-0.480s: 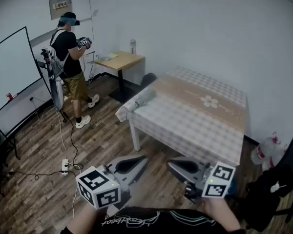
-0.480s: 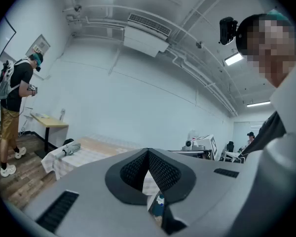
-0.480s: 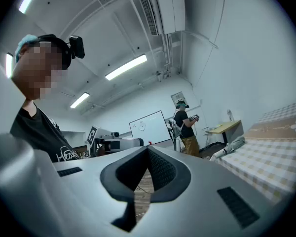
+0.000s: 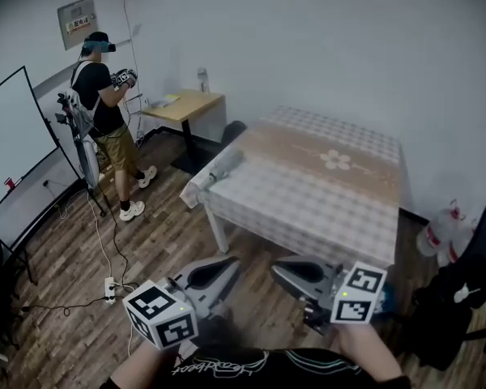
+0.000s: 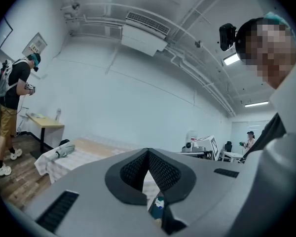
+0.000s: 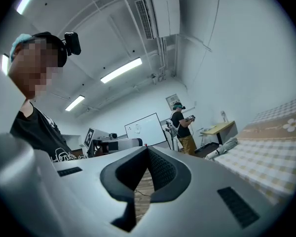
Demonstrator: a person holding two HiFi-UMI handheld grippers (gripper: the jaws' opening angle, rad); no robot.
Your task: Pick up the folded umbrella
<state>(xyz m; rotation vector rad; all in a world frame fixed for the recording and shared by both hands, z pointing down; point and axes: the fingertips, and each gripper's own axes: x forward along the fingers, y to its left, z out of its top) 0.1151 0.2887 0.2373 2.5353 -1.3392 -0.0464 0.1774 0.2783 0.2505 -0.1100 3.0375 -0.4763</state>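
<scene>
— Where is the folded umbrella to be found?
— It is laid along the left end of the cloth-covered surface, toward the near corner, and it is touched by nothing but the cloth.
— And how are the grippers held?
— Both are held low in the foreground, well apart from the umbrella. The left gripper is closed, its jaws brought together on nothing. The right gripper is likewise seen with its jaws met at the tip, and nothing is held between them.
— What else is seen?
— A person is seen standing beyond the surface's left end, beside a small wooden desk.
</scene>
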